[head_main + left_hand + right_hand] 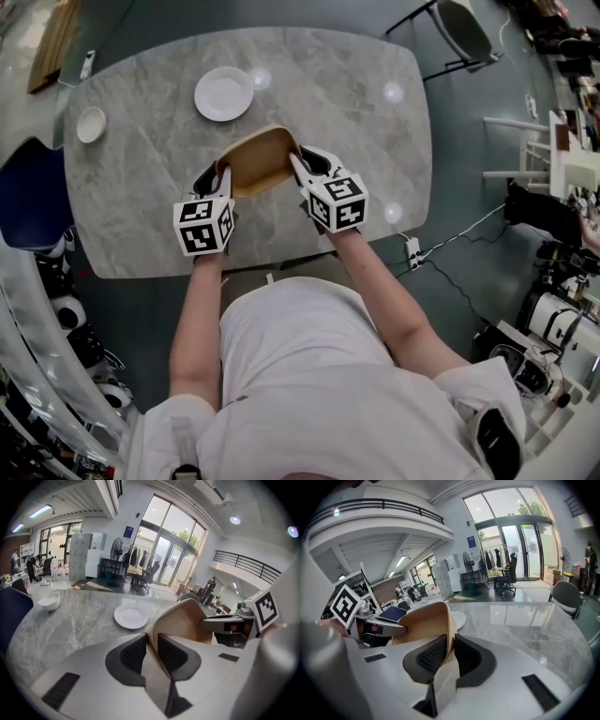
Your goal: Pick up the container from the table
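Holding tan container (261,159) up between the two claws, apparently clear of the bench (141,187) going by the gripper views. Clamping its left rim with left claw (217,173), pads tight on both faces of the thin wall. Same on the right rim with right claw (302,161): closed on the wall, no gap visible. Carrying it tilted, hollow side facing back toward the person (309,375). Seeing white plate (223,94) beyond the left claw, past the container's far edge, flat on the bench. Seeing small white bowl (91,124) well out to the left of the left claw, near the bench edge. Noting grey chair (464,28) far beyond the right claw, off the bench's far corner.
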`<state>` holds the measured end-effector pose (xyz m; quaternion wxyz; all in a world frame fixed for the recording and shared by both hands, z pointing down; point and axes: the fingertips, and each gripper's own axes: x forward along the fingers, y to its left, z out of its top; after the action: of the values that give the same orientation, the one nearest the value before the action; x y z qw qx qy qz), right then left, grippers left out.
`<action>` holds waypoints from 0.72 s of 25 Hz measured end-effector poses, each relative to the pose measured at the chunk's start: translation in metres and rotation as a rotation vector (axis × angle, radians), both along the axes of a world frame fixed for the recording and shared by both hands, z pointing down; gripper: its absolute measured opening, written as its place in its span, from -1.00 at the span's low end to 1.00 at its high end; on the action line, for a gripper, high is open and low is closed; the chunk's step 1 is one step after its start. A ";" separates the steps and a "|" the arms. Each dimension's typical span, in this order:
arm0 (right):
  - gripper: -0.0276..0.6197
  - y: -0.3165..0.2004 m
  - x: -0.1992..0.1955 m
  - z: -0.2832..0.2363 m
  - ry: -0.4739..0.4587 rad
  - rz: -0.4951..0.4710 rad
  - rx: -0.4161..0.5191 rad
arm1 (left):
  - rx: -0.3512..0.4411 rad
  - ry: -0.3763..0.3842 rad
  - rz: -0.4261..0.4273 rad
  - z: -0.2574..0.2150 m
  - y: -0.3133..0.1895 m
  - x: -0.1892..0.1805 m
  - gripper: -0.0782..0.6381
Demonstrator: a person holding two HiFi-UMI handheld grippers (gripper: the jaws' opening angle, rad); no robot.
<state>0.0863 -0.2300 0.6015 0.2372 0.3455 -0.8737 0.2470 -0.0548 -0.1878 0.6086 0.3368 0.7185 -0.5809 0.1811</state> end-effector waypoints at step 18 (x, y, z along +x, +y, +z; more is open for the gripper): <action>-0.75 0.008 -0.025 -0.170 -0.128 0.109 0.349 | 0.498 -0.084 0.071 -0.199 -0.021 -0.032 -0.64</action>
<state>0.0616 -0.2221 0.4319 0.1039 0.4119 -0.8965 0.1254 -0.0870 -0.2091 0.4091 0.1186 0.7911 -0.5955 0.0741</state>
